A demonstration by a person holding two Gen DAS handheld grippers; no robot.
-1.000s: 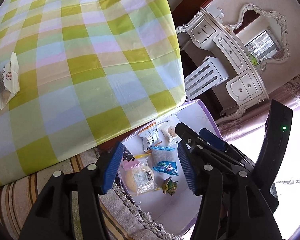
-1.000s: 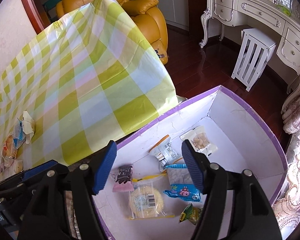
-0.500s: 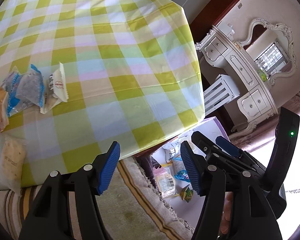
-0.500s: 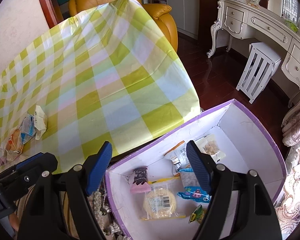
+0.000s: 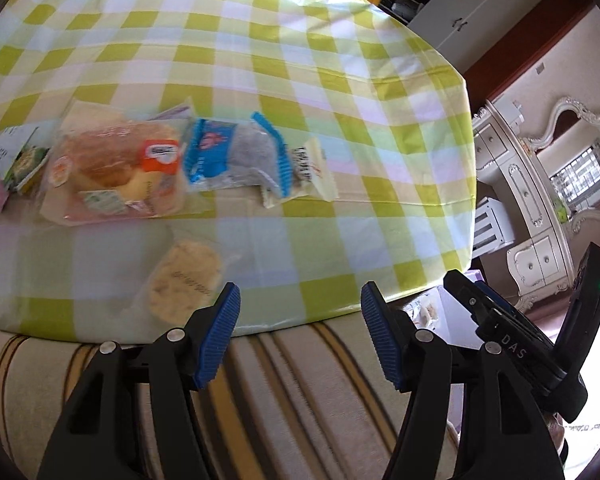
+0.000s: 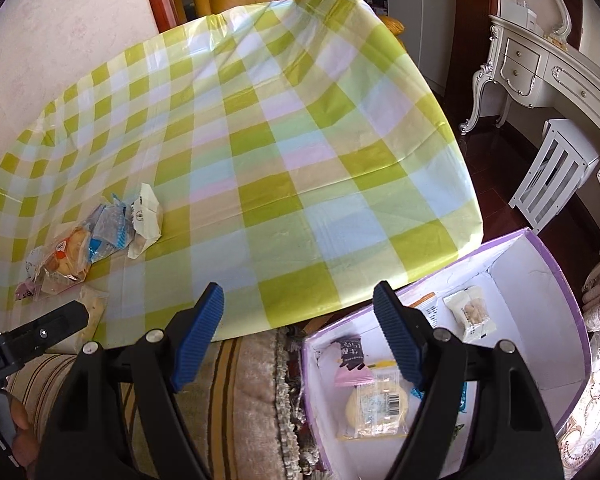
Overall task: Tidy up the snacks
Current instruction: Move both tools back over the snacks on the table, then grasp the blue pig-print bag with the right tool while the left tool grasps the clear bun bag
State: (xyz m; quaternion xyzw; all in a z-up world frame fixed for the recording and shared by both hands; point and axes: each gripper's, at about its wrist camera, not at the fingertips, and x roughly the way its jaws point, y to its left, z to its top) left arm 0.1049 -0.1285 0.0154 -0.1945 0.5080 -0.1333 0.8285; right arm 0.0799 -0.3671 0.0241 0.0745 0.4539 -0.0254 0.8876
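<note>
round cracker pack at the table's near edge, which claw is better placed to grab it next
Left. The left claw is open and empty with the round cracker pack just ahead of its left finger. The right claw, also empty, sits over toward the purple box.

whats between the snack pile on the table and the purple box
In the right wrist view, only bare checked tablecloth lies between the snack pile and the purple box.

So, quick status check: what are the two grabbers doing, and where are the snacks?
Left gripper open, empty; right gripper open, empty. Snack packets heaped on the checked table; more already in the purple box on the floor. Nothing in the way.
</note>
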